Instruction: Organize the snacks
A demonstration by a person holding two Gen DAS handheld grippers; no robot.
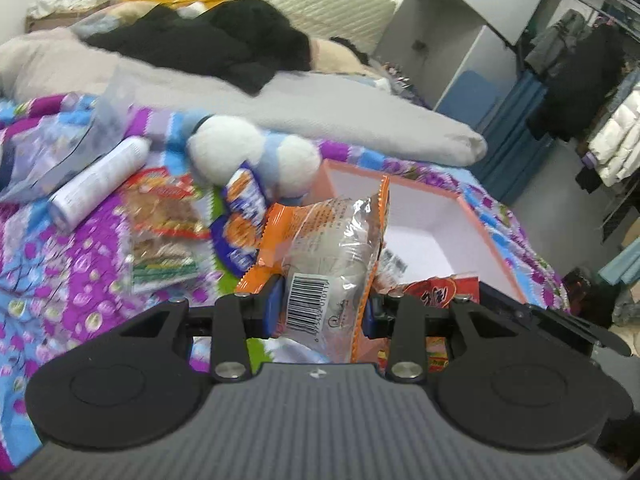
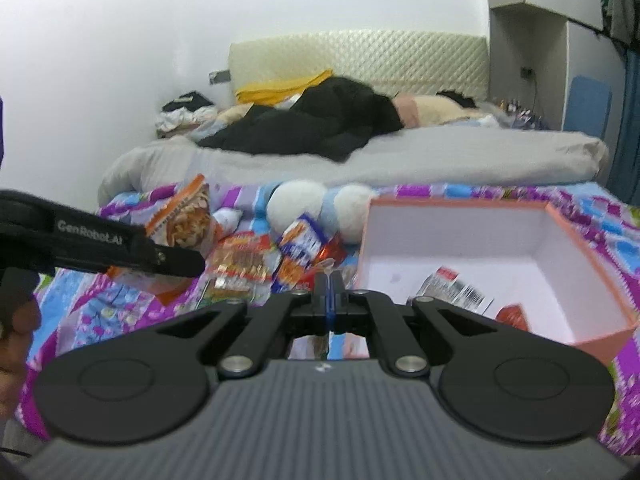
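Note:
My left gripper (image 1: pixel 322 304) is shut on an orange and clear snack packet (image 1: pixel 332 248) with a barcode, held above the bedspread just left of the open pink box (image 1: pixel 492 236). In the right wrist view the left gripper (image 2: pixel 160 258) holds that packet (image 2: pixel 184 216) up at the left. My right gripper (image 2: pixel 329 292) is shut, with a thin clear wrapper edge (image 2: pixel 328 270) showing at its tips; what it belongs to is hidden. The pink box (image 2: pixel 584 256) holds two packets (image 2: pixel 456 288). Loose snack packets (image 1: pixel 164 208) lie on the bedspread.
A white and blue plush toy (image 1: pixel 256 152) lies behind the snacks, next to the box. A white bottle (image 1: pixel 100 182) and a clear bag (image 1: pixel 60 148) lie at the left. A grey duvet (image 1: pixel 320 108) and black clothes (image 1: pixel 208 40) cover the far bed.

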